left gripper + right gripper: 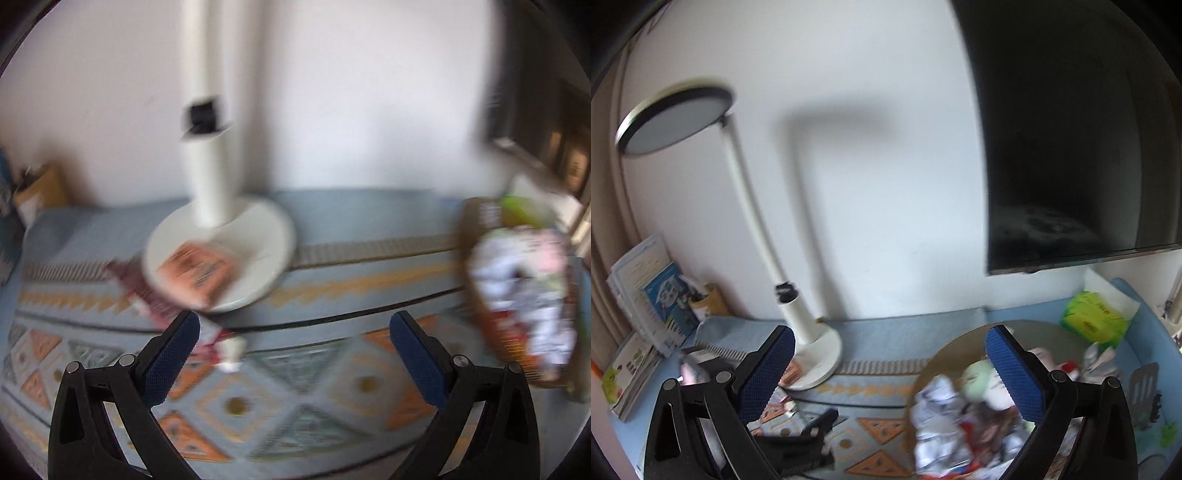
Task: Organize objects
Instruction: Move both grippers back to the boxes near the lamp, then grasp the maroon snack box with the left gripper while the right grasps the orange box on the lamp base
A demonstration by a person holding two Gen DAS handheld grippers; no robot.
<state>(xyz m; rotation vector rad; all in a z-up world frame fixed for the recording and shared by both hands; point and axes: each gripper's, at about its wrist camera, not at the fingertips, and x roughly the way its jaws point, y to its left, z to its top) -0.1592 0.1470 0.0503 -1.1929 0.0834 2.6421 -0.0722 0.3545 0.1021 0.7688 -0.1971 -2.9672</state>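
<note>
The left wrist view is motion-blurred. My left gripper is open and empty above a patterned mat. Ahead of it an orange packet lies on the white lamp base, with a dark red packet beside it and a small white tube near the left fingertip. My right gripper is also open and empty, hanging over a round brown basket full of crumpled wrappers. The same basket shows at the right of the left wrist view.
A white desk lamp stands against the wall, and a black monitor hangs at the right. Books lean at the left. A green tissue pack sits behind the basket. A black cable crosses the mat.
</note>
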